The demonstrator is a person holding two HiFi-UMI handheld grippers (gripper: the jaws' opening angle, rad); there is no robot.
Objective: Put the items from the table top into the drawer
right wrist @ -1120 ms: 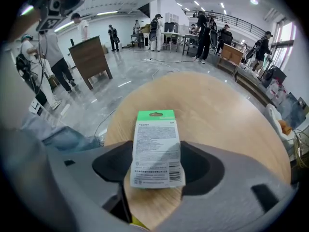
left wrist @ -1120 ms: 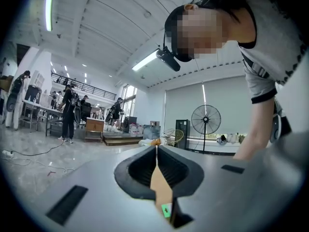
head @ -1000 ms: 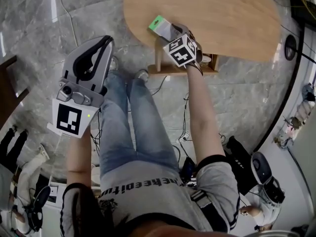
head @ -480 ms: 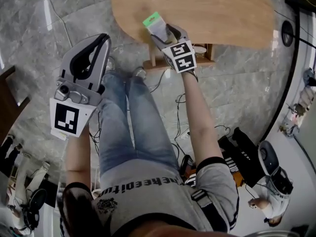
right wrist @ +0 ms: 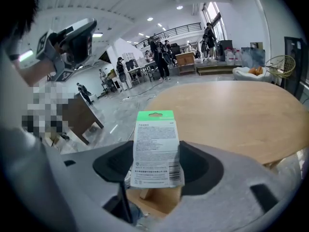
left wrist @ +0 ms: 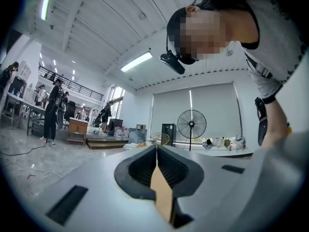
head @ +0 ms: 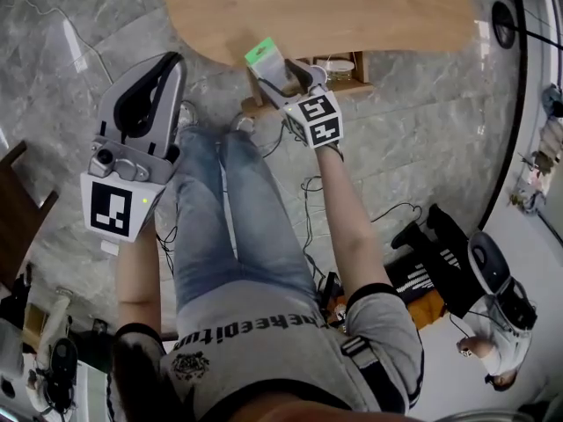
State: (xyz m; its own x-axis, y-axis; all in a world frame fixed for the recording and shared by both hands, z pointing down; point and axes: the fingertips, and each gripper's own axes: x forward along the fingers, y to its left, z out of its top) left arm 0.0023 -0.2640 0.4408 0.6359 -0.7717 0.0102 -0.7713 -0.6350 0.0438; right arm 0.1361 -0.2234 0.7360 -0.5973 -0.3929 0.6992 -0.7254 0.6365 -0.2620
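My right gripper point(head: 281, 73) is shut on a flat white packet with a green top point(head: 262, 55), held just past the near edge of the round wooden table point(head: 352, 7). In the right gripper view the packet point(right wrist: 155, 149) stands upright between the jaws of the right gripper point(right wrist: 155, 175), with the table top point(right wrist: 231, 115) beyond it. Under the table a wooden drawer point(head: 347, 70) stands open with a small round thing in it. My left gripper point(head: 169, 64) is raised at the left, away from the table. It is shut and empty and points up toward the ceiling, as the left gripper point(left wrist: 156, 166) view shows.
The person's legs point(head: 220, 218) in jeans fill the space below the table edge. Cables point(head: 317, 200) lie on the grey marble floor. A dark wooden piece of furniture point(head: 18, 227) stands at the left. Another person point(head: 493, 323) is at the lower right.
The right gripper has drawn the packet back from over the table top to its near edge, and the open drawer now shows more. The left gripper stays raised and shut.
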